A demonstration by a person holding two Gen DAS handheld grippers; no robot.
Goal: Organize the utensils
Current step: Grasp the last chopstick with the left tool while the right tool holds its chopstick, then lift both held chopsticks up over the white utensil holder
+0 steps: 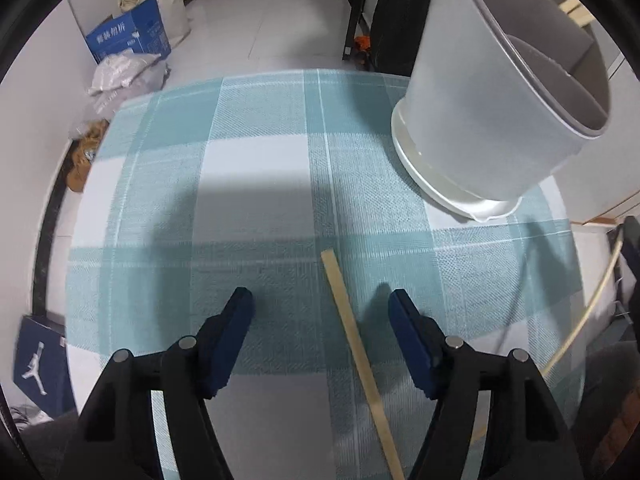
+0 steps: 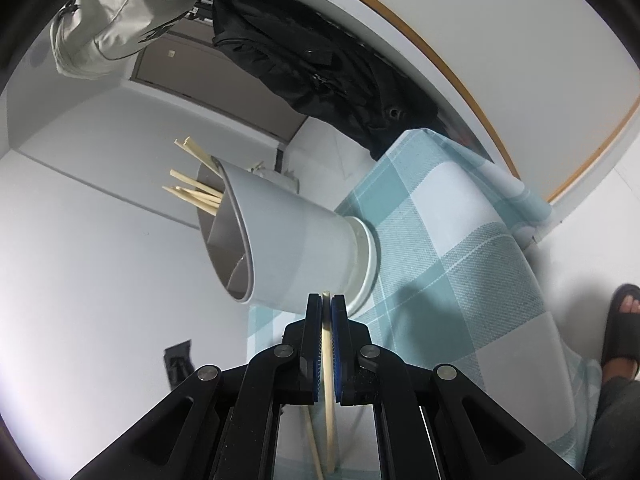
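Observation:
A pale wooden chopstick lies flat on the teal checked tablecloth. My left gripper stands open over it, pointing steeply down, its blue pads apart on either side and not touching the stick. A grey divided utensil holder on a white base stands at the far right of the table. In the right wrist view my right gripper is shut on another chopstick, just in front of the holder. Several chopsticks stick out of its far compartment.
Beyond the table's left edge sit a blue carton, stuffed bags and a blue shoe box on the floor. A black jacket hangs behind the table. A person's sandalled foot is beside the cloth.

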